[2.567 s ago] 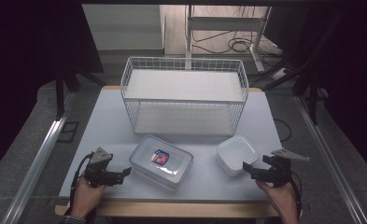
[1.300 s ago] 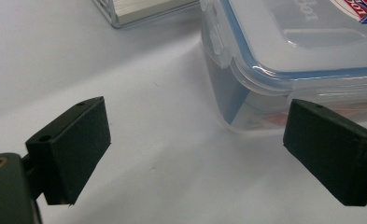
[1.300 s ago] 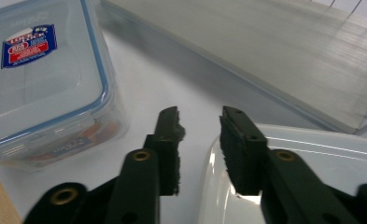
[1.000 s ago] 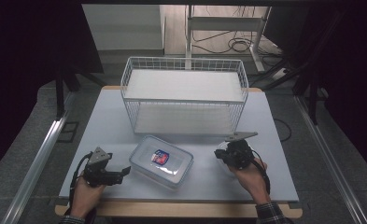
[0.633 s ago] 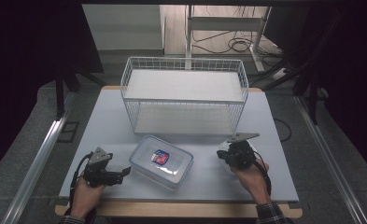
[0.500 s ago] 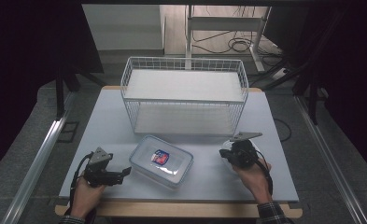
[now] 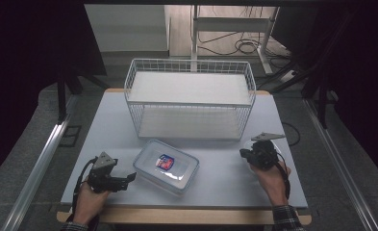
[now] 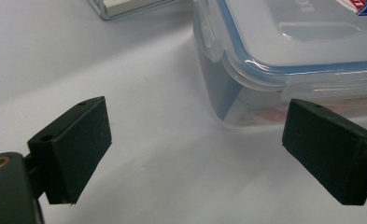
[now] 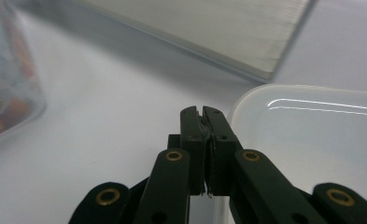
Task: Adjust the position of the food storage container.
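Right gripper (image 7: pixel 250 155) at the table's (image 7: pixel 225 185) right side, just off the wire basket's (image 7: pixel 189 98) near right corner; in the right gripper view its jaws are clenched on the thin rim of a small translucent container (image 9: pixel 312 140), which sits on the table under and beside the gripper. Left gripper (image 7: pixel 129 179) rests at the near left, jaws released and spread wide with only bare tabletop between them; a lidded clear box (image 7: pixel 166 165) with a blue seal and a red-blue label lies just beyond its tips, mid-table in front of the basket.
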The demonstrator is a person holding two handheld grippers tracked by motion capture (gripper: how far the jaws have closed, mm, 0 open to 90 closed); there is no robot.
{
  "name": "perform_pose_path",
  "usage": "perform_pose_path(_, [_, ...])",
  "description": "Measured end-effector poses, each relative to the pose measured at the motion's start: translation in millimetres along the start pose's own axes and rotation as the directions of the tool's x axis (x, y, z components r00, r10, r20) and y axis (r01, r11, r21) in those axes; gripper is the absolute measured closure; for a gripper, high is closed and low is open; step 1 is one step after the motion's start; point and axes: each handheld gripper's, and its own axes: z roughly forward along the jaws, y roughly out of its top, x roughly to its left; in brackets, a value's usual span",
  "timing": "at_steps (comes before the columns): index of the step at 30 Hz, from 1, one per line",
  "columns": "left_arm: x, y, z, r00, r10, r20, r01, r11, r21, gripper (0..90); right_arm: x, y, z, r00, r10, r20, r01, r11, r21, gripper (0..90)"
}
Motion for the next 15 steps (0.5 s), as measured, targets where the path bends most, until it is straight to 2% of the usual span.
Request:
perform_pose_path(7, [-0.1, 0.4, 0.5, 1.0000, -0.003, 0.000, 0.003, 1.0000, 0.006, 8.0, -17.0, -2.5, -3.7, 0.9983, 0.036, 0.046, -0.035, 0.999, -0.016, 86.2])
perform_pose_path(9, [0.0, 0.5, 0.7, 1.0000, -0.005, -0.002, 0.005, 0.9999, 0.011, 8.0, -20.6, -3.6, -4.5, 0.9977, 0.048, 0.047, -0.047, 0.999, -0.022, 86.2])
perform_pose_path(15, [1.9, 1.7, -1.3, 0.9999, -0.013, 0.010, 0.013, 0.9997, 0.022, 7.0, -19.9, -3.8, -5.8, 0.9979, 0.043, 0.049, -0.042, 0.999, -0.031, 84.3])
